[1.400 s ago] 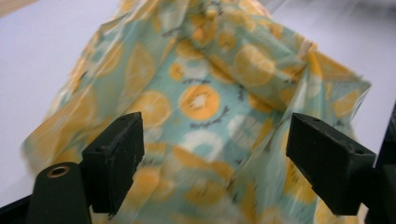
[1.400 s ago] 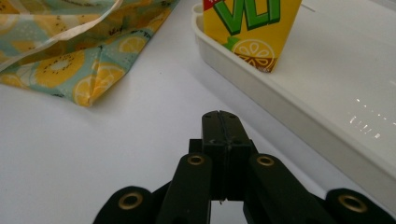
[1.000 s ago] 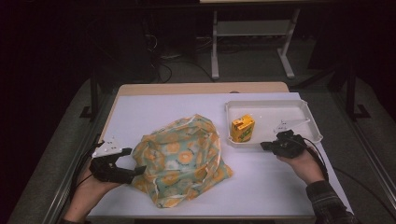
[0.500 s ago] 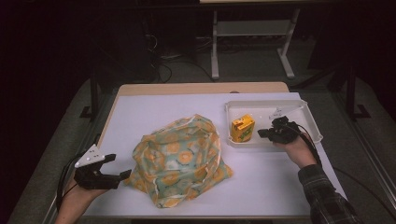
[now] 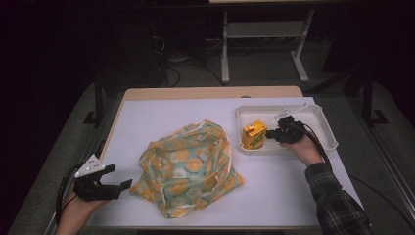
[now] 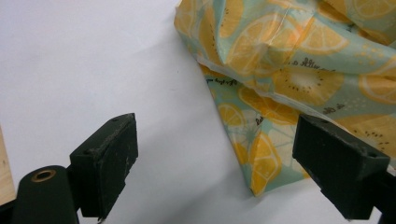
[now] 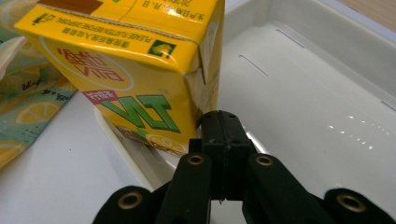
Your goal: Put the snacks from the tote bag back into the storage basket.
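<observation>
That juice carton [image 7: 135,70] in the tray [image 5: 318,117] is light but crushable; your right gripper [image 7: 219,126], jaws together beside it, must open and pinch its flat sides. Left gripper [image 6: 224,172] gapes by the cloth [image 6: 299,70].

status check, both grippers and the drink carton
Left gripper open, beside the fruit-print cloth. Right gripper shut, empty, fingers at the yellow drink carton in the white tray. Nothing in the way.
</observation>
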`<state>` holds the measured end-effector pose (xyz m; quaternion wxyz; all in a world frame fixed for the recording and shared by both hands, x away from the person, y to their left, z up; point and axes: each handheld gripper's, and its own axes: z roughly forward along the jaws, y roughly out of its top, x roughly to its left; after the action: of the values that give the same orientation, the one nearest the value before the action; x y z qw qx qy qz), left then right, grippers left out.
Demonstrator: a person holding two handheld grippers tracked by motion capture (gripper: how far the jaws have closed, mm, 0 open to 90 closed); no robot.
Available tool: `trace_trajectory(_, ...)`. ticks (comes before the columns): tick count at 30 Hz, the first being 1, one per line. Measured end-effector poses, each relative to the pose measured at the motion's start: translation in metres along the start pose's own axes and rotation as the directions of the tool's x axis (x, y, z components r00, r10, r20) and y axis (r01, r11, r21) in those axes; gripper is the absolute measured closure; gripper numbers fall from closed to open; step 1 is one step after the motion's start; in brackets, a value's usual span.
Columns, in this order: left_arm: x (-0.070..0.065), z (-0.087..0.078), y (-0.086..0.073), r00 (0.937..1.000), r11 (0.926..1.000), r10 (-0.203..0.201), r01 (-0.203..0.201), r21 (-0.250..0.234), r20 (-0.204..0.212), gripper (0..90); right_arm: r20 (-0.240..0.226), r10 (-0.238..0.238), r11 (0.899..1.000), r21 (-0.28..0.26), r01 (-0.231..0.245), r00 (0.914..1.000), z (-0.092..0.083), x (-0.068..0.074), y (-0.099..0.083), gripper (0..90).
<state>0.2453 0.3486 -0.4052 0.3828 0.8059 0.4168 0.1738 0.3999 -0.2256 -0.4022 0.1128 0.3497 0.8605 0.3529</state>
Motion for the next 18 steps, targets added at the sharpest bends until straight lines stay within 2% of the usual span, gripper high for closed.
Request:
trace_trajectory(7,-0.0001,0.0007,0.0,1.0,1.0,0.0,0.0,0.003,0.006,13.6,-0.017,-0.007,1.0,0.005,0.007,0.9998,-0.0009,0.0007,-0.0007,90.0)
trace_trajectory(9,0.0007,0.001,0.0004,0.9999,0.9998,0.013,-0.013,0.013,0.008,13.6,-0.023,-0.009,1.0,0.006,0.01,0.9997,-0.0014,0.0016,-0.0009,90.0)
trace_trajectory(18,0.0012,0.0049,0.001,0.9998,0.9998,0.006,-0.006,0.017,0.021,13.6,-0.029,-0.015,1.0,0.022,0.015,0.9995,-0.0053,0.0055,-0.0026,90.0)
